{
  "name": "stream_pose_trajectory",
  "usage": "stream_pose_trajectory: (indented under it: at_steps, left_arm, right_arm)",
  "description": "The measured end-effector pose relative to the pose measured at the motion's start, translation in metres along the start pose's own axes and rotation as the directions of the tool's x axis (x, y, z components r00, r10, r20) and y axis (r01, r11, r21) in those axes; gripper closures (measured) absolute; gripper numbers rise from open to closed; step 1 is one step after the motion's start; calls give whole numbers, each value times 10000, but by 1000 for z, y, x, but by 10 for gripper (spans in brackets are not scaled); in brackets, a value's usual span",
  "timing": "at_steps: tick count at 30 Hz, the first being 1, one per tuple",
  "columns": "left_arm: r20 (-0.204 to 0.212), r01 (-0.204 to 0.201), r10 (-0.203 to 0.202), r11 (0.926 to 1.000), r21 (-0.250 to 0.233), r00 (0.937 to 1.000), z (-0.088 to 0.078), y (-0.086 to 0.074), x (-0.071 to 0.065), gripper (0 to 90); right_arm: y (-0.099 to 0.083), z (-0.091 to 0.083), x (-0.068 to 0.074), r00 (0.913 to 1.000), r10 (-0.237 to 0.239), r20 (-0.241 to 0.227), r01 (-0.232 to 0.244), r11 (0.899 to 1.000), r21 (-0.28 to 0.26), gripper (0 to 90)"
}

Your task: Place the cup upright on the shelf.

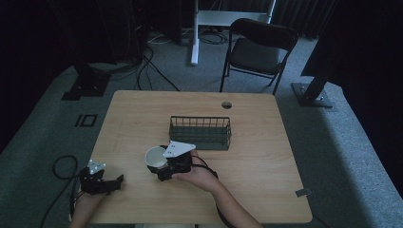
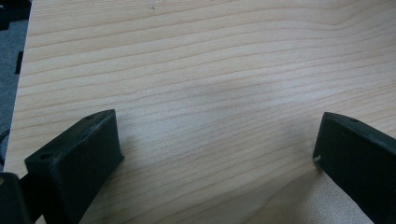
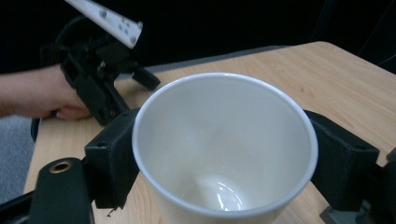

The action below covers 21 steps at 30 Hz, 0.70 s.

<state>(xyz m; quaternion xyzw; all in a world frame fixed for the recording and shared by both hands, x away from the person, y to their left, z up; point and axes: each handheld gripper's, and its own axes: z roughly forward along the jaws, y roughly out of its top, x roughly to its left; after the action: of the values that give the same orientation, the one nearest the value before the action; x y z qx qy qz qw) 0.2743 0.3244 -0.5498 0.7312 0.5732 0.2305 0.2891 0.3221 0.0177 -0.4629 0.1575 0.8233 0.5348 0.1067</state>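
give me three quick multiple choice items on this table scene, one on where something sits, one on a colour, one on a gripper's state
1. Where does the wire basket stand relative to the cup?
A. Nearer the person than the cup
B. Beyond the cup, toward the chair
C. On the floor

2. What colour is the cup?
A. White
B. Red
C. Green

3. How does the left gripper stand?
A. Shut on the cup
B. Shut on the basket
C. Open over bare table

Answers:
1 B, the high view shows the basket farther up the table.
2 A, its wall and inside are white.
3 C, its jaws stand wide apart over wood; the right gripper holds the cup.
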Motion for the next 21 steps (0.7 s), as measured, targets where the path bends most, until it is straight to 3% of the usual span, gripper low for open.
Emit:
stream_pose_trajectory:
  at_steps: [9, 21]
  left_arm:
    - [-5, -20, 20, 10000, 3, 10000, 0, 0, 0, 9]
    - [4, -18, 18, 10000, 23, 10000, 0, 0, 0, 9]
  right_arm:
    - [26, -8, -8, 9999, -4, 131, 11, 9988, -494, 198]
    - [63, -34, -33, 9940, 85, 1092, 55, 9918, -1276, 198]
